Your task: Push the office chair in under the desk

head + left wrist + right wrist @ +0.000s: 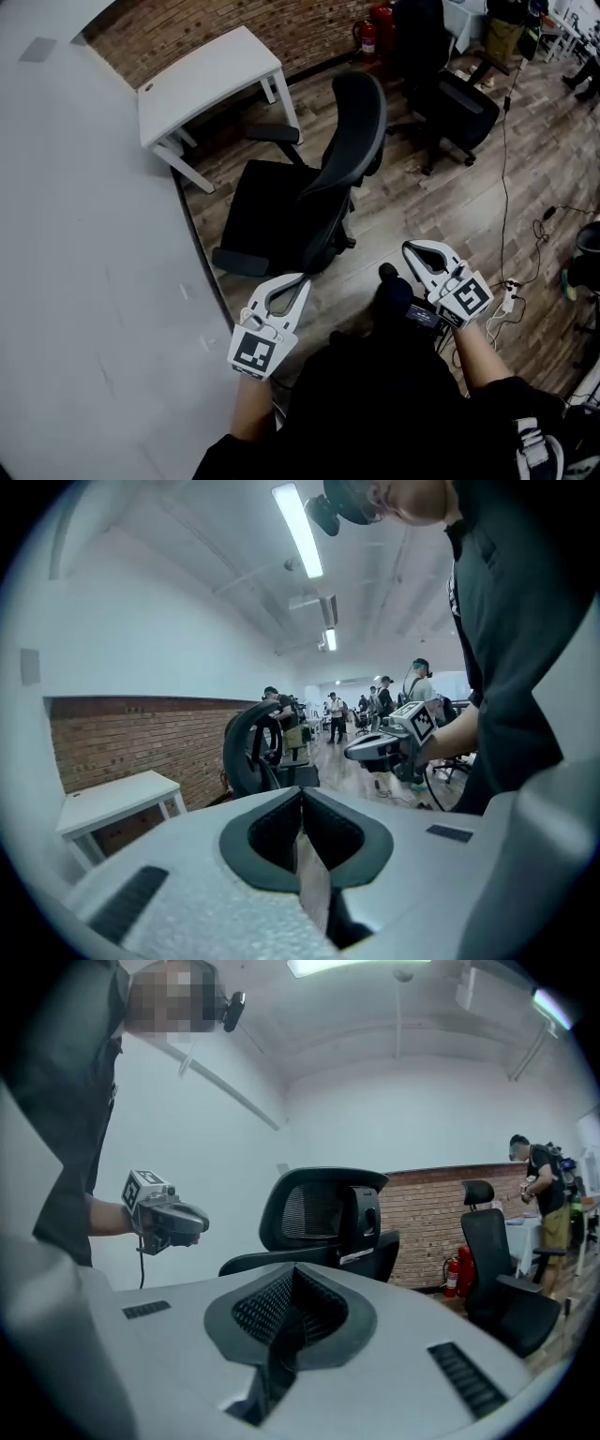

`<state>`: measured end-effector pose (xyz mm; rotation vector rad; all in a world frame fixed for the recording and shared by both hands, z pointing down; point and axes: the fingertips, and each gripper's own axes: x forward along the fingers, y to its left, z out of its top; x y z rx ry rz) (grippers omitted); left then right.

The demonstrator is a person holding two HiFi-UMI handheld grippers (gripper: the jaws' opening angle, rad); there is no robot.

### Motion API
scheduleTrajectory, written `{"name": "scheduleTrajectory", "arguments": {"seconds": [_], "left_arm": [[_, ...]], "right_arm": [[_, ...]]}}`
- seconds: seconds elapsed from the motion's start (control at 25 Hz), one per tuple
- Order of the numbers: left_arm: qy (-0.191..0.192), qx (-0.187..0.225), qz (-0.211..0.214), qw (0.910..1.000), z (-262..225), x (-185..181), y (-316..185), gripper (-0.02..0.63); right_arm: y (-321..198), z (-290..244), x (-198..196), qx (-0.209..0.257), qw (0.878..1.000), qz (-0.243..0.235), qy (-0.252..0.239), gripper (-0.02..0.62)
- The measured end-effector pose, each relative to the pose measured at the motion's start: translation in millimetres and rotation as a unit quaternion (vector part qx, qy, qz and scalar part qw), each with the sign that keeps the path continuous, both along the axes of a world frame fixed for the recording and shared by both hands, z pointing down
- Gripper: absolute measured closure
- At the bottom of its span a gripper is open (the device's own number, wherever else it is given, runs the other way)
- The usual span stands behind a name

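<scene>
The wheeled base of the office chair (281,211) is mostly hidden under its seat, and in both gripper views each gripper's own grey body cuts off the chair's lower half. The person's dark clothing covers the bottom of the head view and the floor (427,206) beneath it.

The chair stands out on the wooden floor, not under the white bench (202,75), which sits further off against the brick wall. The seat faces the pale wall (84,234) on the left and the backrest is turned toward the open room. Bare floor lies between the chair and the bench's near legs. A second black chair (455,98) stands well apart, and a cable (504,169) trails over the boards on the right.

The left gripper (298,279) and right gripper (412,247) are held out nearly level in front of the body, behind the backrest and apart from it. Both pairs of fingers are pressed together with nothing between them.
</scene>
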<state>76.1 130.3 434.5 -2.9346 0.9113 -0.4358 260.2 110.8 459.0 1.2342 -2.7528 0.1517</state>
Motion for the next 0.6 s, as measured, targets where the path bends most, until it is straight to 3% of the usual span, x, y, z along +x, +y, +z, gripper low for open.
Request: {"name": "scheduleTrajectory", "arguments": {"seconds": [0.36,0.48,0.6], "left_arm": [[-0.044,-0.062,-0.119,0.9900,4,30,-46,0.580],[-0.086,-0.082,-0.133,0.9840,18,40,-59,0.480],[-0.109,-0.103,-0.161,0.9756,30,42,-66,0.460]], "right_arm": [[-134,-9,65,0.014,0.995,-0.099,0.005,0.589],[-169,-8,80,0.020,0.990,-0.139,0.025,0.589],[-203,-10,92,0.027,0.980,-0.189,0.049,0.588]]}}
